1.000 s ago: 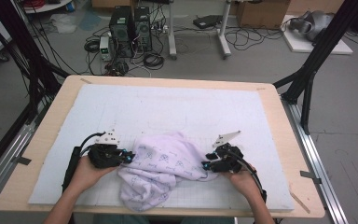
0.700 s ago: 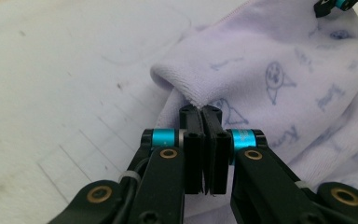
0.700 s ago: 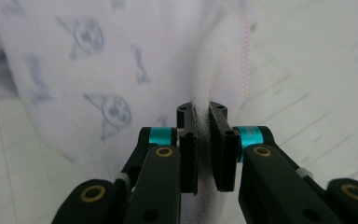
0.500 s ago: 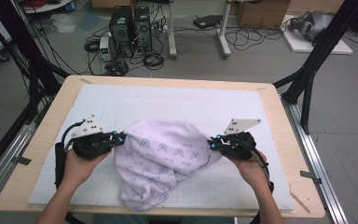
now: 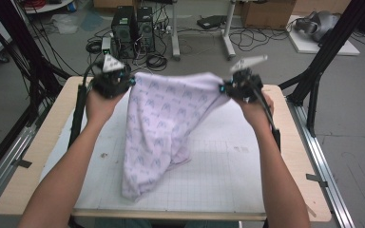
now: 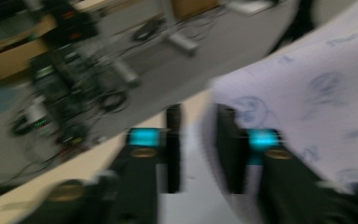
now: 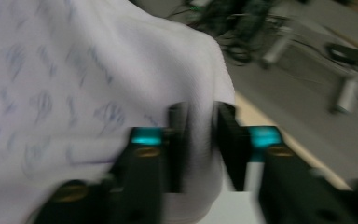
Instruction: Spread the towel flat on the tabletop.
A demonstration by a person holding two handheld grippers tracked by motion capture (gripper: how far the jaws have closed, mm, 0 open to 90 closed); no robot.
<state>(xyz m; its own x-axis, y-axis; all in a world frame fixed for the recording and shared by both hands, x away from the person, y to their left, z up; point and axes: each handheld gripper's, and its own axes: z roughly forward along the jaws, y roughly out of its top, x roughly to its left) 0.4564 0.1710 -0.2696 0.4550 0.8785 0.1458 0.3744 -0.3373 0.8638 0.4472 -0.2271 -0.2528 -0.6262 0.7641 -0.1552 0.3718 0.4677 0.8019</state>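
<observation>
A white cloth with a blue print (image 5: 166, 123) hangs in the air, spread between my two grippers, its lower end trailing down to the gridded mat (image 5: 228, 175). My left gripper (image 5: 130, 81) is at the cloth's top left corner and my right gripper (image 5: 223, 87) at its top right. In the left gripper view the gripper (image 6: 198, 112) has its jaws apart, just opening, and the cloth (image 6: 307, 79) lies against the right jaw, unpinched. In the right gripper view the gripper (image 7: 200, 109) also has its jaws just opening, with the cloth (image 7: 74, 70) loose in the gap.
The wooden table (image 5: 38, 152) carries the mat. Beyond its far edge, computer towers (image 5: 132, 23) and cables sit on the floor. Black frame poles (image 5: 24, 52) stand at the left and right corners, and metal rails (image 5: 321, 156) run along the sides.
Both hands rose and swung toward the table's far side, carrying the cloth off the mat and stretching it wide in the air. Both pairs of jaws went from closed to apart.
</observation>
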